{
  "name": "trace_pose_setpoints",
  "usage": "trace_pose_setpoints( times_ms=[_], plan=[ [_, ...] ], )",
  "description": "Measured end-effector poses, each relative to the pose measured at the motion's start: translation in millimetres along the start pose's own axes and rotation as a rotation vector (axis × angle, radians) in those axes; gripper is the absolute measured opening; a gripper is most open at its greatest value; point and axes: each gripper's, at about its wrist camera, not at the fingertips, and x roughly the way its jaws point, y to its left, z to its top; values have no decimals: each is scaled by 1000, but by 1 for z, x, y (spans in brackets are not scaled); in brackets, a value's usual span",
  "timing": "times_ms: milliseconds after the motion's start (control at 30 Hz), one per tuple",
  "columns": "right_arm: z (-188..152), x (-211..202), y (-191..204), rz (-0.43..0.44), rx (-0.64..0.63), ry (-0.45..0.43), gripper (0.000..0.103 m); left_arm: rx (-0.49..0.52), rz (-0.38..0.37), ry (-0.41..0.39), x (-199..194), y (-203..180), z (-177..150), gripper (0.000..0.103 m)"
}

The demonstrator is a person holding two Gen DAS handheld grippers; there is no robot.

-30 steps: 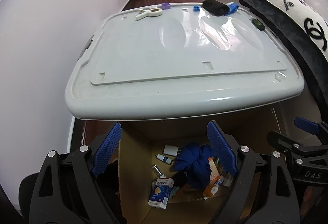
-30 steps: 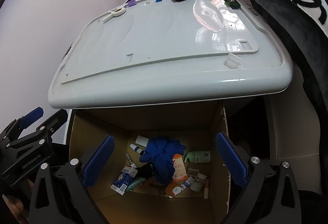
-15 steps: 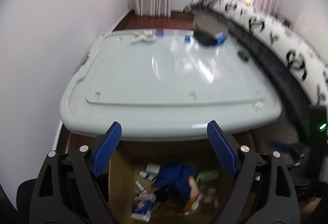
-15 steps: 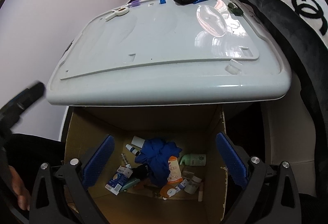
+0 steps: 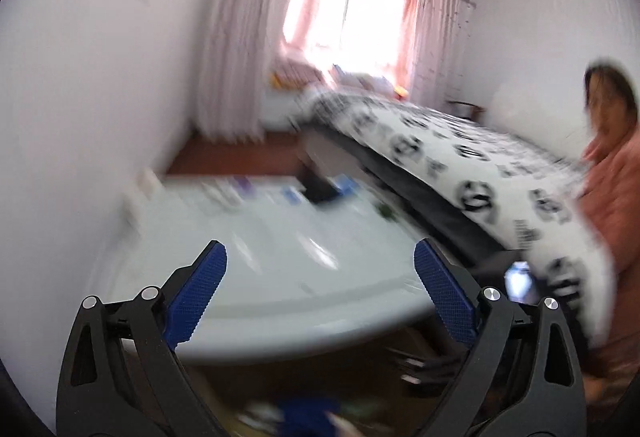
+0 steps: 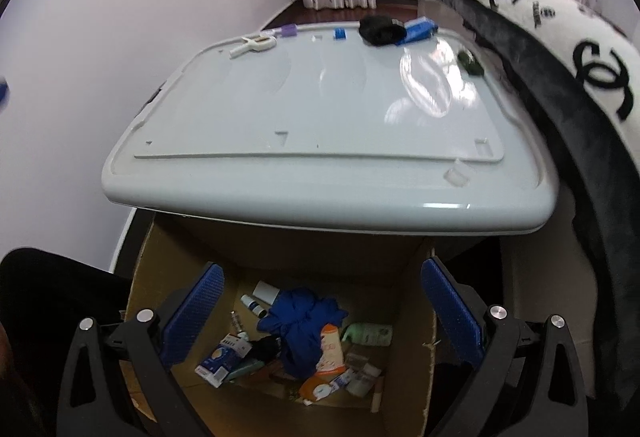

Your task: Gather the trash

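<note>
Glossy smooth plastic lid (image 6: 320, 117), matt brown cardboard box (image 6: 412, 317), crumpled blue cloth (image 6: 300, 321) inside.

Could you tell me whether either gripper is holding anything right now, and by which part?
Nothing is held. The left gripper has just been opening and its jaws are empty; the right gripper stands open and empty above the cardboard box.
</note>
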Motion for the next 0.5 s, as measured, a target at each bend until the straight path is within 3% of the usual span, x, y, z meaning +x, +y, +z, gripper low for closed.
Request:
trace_pose_setpoints(
  times_ms=[100,133,200,367,500],
  plan=[
    [-1,-5,4,-20,-38,-20,98,93,145,-73,-14,-18,5,96],
    [-2,-7,4,-25,-45,-24,98,117,154,-89,-18,-24,5,96],
    [-2,-8,5,-19,-49,-27,98,177,118,-125,-29,-40,6,96],
    [-3,-6,5,-7,-49,-11,98,342,151,-290,-53,-77,-1,96],
    [-3,-1,7,-8,-59,8,98,387,83,-297,-49,-92,-3,96]
  ],
)
